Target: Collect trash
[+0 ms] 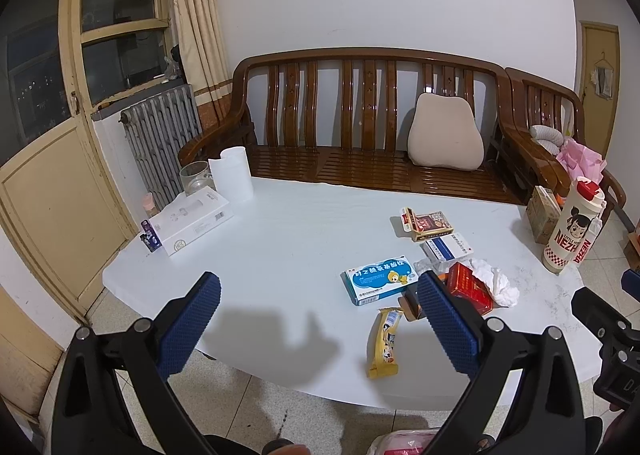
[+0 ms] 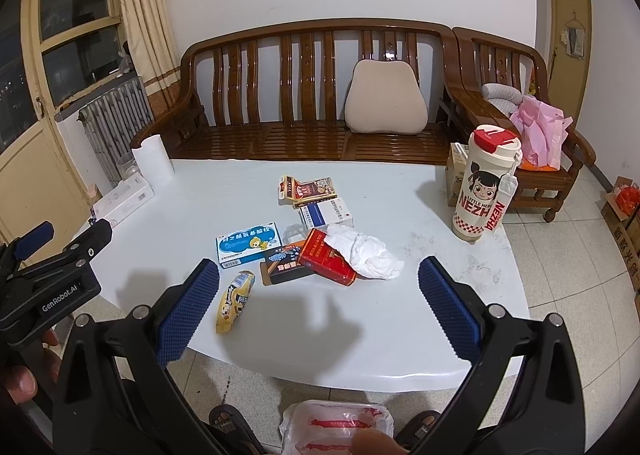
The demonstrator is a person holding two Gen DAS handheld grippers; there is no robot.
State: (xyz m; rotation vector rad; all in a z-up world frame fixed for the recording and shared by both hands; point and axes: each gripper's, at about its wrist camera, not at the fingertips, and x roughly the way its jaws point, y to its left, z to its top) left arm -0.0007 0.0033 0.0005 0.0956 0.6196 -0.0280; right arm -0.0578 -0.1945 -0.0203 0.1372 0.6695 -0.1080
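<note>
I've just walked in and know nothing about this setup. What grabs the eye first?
Two blue-padded tools frame the view: the left hand-held gripper and right hand-held gripper, both open above a white table. Mid-table lies a litter heap: a crumpled tissue on a red box, and a yellow wrapper nearer the edge. At the right stands a tall cartoon bottle.

At the centre of the right wrist view a crumpled white tissue point(image 2: 368, 251) drapes over a red box point(image 2: 326, 257) (tilted, lying flat). Lower left, a yellow wrapper point(image 2: 235, 301) lies flat; a blue-and-white box point(image 2: 248, 245) sits above it.
</note>
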